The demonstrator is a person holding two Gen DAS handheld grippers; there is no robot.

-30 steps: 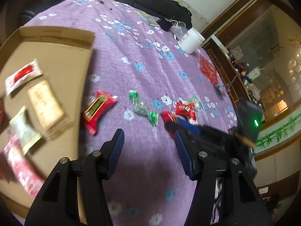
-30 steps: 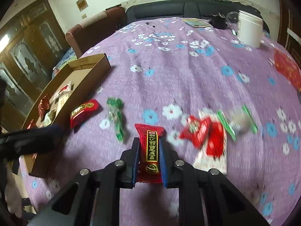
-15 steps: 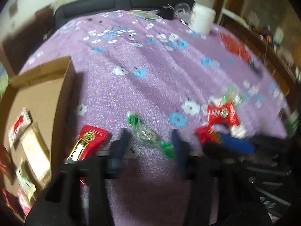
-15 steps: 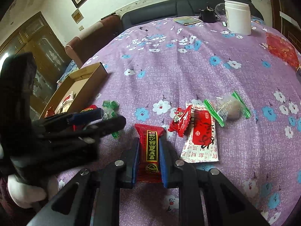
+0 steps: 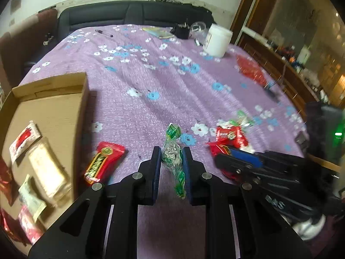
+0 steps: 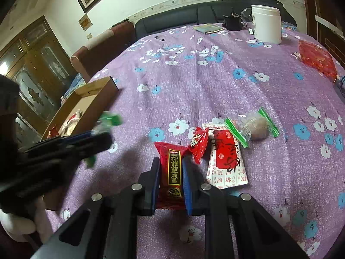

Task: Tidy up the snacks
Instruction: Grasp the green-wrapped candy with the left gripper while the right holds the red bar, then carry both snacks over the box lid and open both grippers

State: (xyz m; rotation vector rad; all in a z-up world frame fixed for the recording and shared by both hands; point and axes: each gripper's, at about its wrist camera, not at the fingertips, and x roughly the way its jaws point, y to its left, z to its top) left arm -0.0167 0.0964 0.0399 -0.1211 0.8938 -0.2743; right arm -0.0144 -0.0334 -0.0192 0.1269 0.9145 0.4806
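My left gripper [image 5: 171, 151] is shut on a clear candy with green twisted ends [image 5: 173, 153], held over the purple flowered cloth. My right gripper [image 6: 171, 161] is shut on a red and black snack bar [image 6: 173, 170], low over the cloth. An open cardboard box [image 5: 54, 112] with several packets inside lies at the left; it also shows in the right wrist view [image 6: 90, 103]. A second red bar [image 5: 103, 161] lies beside the box. A small red packet [image 6: 198, 142], a white and red sachet [image 6: 226, 161] and a green-ended wrapped ball [image 6: 252, 127] lie on the cloth.
A white tub [image 6: 267, 23], a black object [image 6: 231, 22], a booklet [image 6: 208, 28] and a pen [image 6: 159, 38] stand at the far side. A red mesh bag [image 6: 317, 59] lies at the right edge. A dark sofa [image 5: 129, 15] is behind the table.
My left gripper has swung right from the box to the green-ended candy, closed on it and lifted it. My right gripper has kept hold of the red bar.
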